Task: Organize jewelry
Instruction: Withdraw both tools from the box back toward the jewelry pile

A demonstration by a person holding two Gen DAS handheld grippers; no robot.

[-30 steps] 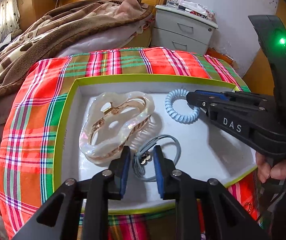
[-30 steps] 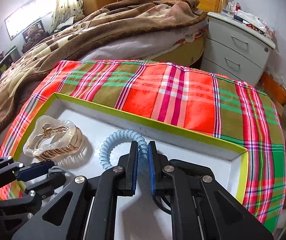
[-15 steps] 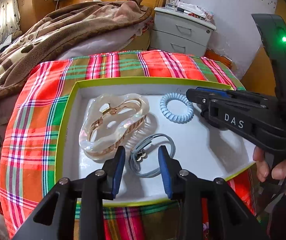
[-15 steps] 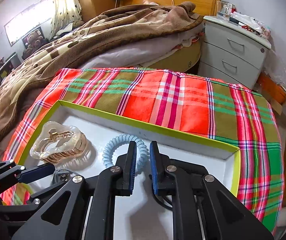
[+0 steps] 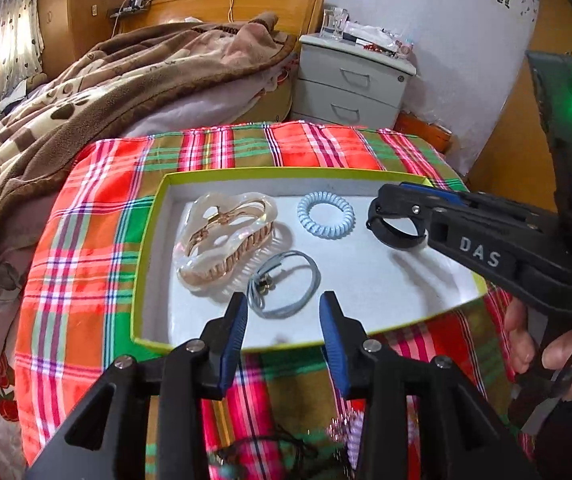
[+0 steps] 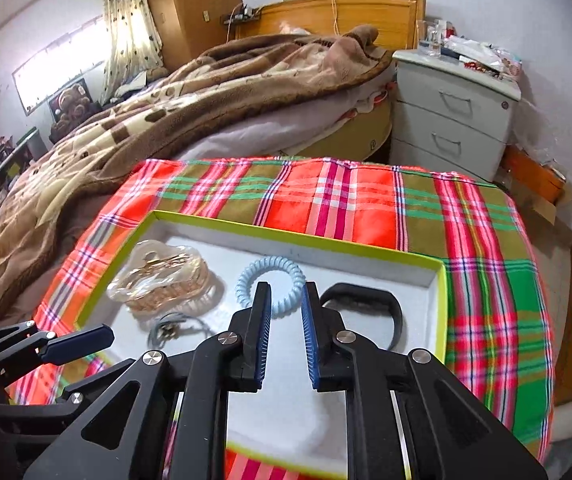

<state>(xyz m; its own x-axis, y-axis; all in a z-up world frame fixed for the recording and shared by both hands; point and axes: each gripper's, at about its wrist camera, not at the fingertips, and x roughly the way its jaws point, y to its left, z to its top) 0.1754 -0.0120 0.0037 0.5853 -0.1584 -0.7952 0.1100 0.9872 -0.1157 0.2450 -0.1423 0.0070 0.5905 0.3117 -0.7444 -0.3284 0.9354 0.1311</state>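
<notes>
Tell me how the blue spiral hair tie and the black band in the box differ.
The blue spiral hair tie is a pale blue ribbed coil; the black band is smooth and plain black. The hair tie lies mid-box beside the hair claw; the black band lies nearer the box's right wall. Both are closed loops resting loose on the white floor.

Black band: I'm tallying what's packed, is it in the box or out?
In. The black band lies on the box floor, right of the blue coil tie.

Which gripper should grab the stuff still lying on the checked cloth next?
Probably the left gripper. Its jaws are opening and empty, and leftover pieces on the cloth show just below it, outside the tray. The right gripper is over the tray.
</notes>
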